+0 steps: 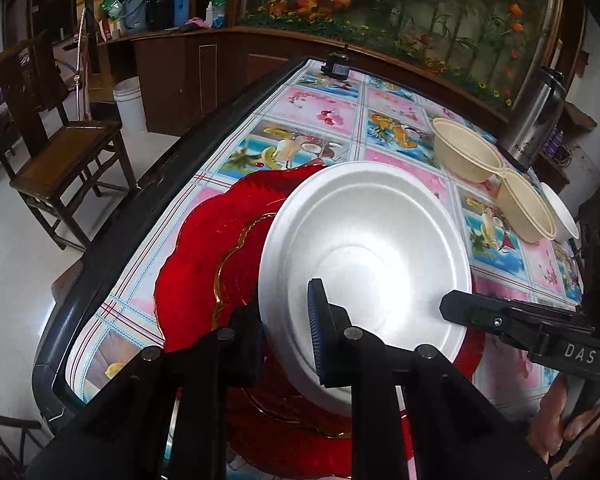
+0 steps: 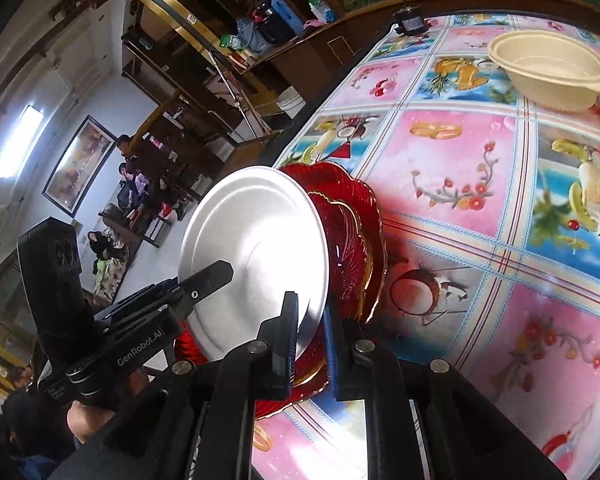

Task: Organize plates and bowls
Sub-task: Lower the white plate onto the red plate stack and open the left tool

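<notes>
Both claws grip the same white plate (image 1: pixel 364 248), one on each side of its rim, holding it tilted above the red scalloped plates (image 1: pixel 204 264) that lie stacked on the desk (image 1: pixel 340 108) with its fruit-and-flower patterned cloth. The left claw (image 1: pixel 288 340) is nearly closed, its blue-padded finger pressed against the plate's near edge. The right claw (image 2: pixel 310 340) is likewise narrow, pinching the white plate's rim, with the red plates just behind it. In the left wrist view the right claw reaches in from the right onto the plate's surface. Farther back on the desk stand two cream bowls (image 1: pixel 466 152), touching each other, with a white bowl (image 1: pixel 562 212) just beside them and a steel thermos (image 1: pixel 536 116) behind.
</notes>
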A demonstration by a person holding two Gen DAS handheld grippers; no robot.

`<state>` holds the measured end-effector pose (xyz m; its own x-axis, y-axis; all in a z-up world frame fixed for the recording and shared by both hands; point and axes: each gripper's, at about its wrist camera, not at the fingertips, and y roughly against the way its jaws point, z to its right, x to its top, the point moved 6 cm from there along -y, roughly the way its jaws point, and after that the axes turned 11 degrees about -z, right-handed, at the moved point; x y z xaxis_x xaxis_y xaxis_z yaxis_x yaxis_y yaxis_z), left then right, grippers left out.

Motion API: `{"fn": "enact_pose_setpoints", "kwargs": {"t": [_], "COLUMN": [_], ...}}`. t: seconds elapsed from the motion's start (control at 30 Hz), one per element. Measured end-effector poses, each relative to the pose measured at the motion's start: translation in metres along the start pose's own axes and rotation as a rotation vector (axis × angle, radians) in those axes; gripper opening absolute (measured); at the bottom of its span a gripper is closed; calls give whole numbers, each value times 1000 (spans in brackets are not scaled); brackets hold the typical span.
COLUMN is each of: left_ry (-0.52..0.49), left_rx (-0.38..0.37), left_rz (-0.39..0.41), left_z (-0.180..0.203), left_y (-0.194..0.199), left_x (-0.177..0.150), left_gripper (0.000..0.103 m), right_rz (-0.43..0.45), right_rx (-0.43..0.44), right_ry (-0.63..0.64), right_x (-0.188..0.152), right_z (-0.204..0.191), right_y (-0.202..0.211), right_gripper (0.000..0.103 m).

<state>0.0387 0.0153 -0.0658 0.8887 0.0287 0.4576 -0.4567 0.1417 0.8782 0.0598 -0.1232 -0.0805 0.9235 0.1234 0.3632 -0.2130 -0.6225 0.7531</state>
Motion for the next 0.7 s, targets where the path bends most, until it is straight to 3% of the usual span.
{"fn": "enact_pose_setpoints", "kwargs": {"t": [0.7], "left_ry": [27], "left_rx": [28], "left_rz": [-21], "left_z": [-17], "left_y": [-6], "left_x": [-5], "left_gripper": [17], "right_rz": [28], "right_rx": [17], "right_ry": [50], "right_x": [-8], "right_z": [-13], "right_y": [-2], "right_gripper": [15]}}
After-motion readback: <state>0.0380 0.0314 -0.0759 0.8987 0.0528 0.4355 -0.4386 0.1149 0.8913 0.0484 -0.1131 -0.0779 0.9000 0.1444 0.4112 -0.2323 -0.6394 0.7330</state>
